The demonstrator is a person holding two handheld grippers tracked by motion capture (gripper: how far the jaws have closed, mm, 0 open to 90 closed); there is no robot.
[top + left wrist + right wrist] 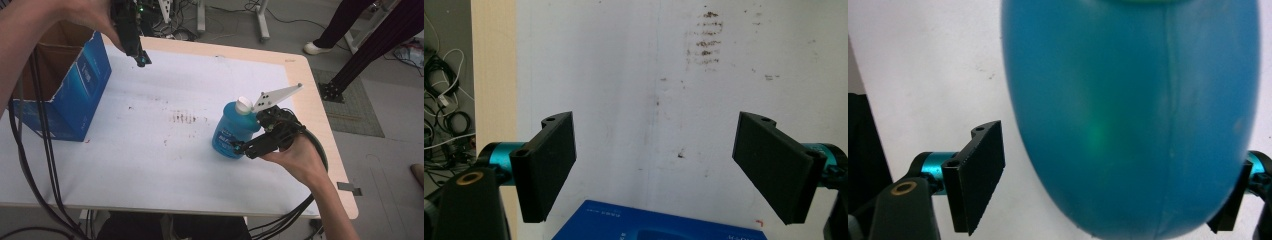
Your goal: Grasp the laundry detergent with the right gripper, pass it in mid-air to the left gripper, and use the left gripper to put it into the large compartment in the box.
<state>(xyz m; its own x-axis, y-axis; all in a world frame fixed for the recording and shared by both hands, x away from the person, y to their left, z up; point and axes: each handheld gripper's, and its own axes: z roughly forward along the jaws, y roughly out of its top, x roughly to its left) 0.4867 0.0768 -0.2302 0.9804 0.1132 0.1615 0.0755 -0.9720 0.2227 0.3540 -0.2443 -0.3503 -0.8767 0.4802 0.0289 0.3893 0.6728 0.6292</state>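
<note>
A blue bottle (231, 131) with a white cap (244, 104) stands on the white-covered table (165, 165), right of centre. My right gripper (243, 146) reaches in from the bottle's right side, low on its body. In the right gripper view the bottle (1133, 100) sits between the jaws; a gap shows beside the left pad (979, 180), and the right pad is partly hidden behind the bottle. My left gripper (142, 59) hangs above the table's far left, open with nothing between its jaws (656, 150).
An open blue cardboard box (75, 85) stands at the table's left, its top edge (659, 222) under the left gripper. Brown stains (182, 118) mark the sheet. Cables trail down the left side, and a black frame foot (332, 92) sits beyond the right edge.
</note>
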